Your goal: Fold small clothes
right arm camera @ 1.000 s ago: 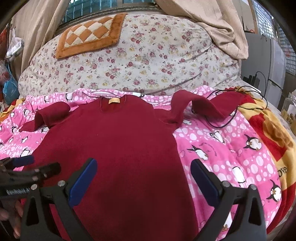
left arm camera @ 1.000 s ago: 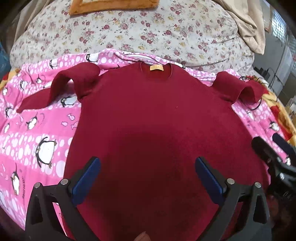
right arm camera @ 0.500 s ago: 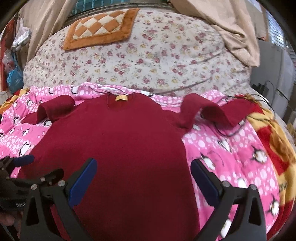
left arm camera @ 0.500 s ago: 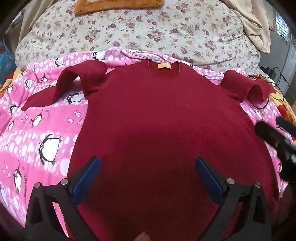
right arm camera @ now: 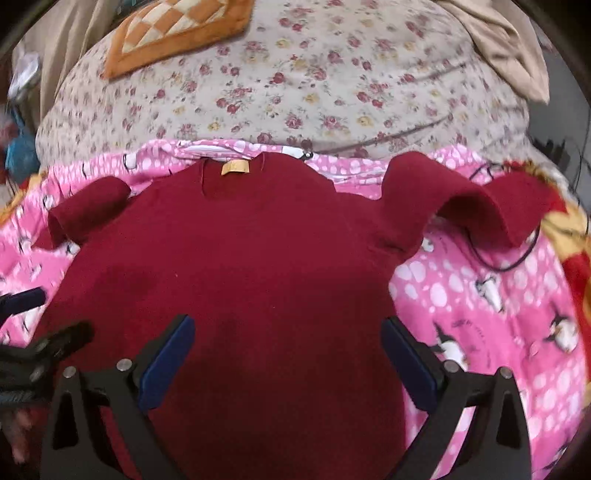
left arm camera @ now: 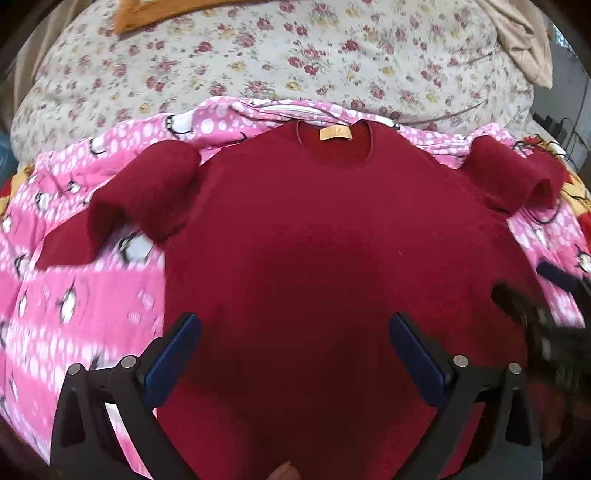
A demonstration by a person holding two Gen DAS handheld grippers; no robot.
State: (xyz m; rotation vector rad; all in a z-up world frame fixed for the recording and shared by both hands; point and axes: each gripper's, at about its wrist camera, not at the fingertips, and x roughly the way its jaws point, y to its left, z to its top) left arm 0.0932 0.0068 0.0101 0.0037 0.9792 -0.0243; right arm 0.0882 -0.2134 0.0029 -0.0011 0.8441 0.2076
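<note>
Red sweater (left arm camera: 325, 266) flat on pink penguin blanket (left arm camera: 85, 295), collar at 12 o'clock. My left gripper (left arm camera: 293, 354) and right gripper (right arm camera: 286, 356) both released, empty, above hem. Judgement: tackle bunched sleeves first, left sleeve (left arm camera: 147, 199) at 10, right sleeve (right arm camera: 450, 195) at 2; pinch cuff, not body.

Your left claw (left arm camera: 293, 349) gapes over the dark red sweater (left arm camera: 314, 240) spread flat; right claw (left arm camera: 543, 288) at three o'clock.

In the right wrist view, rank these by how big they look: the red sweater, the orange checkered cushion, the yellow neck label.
Largest to smallest, as they appear:
1. red sweater, filling most of the frame
2. orange checkered cushion, partly cropped and farther away, so its true size is unsure
3. yellow neck label, tiny
</note>
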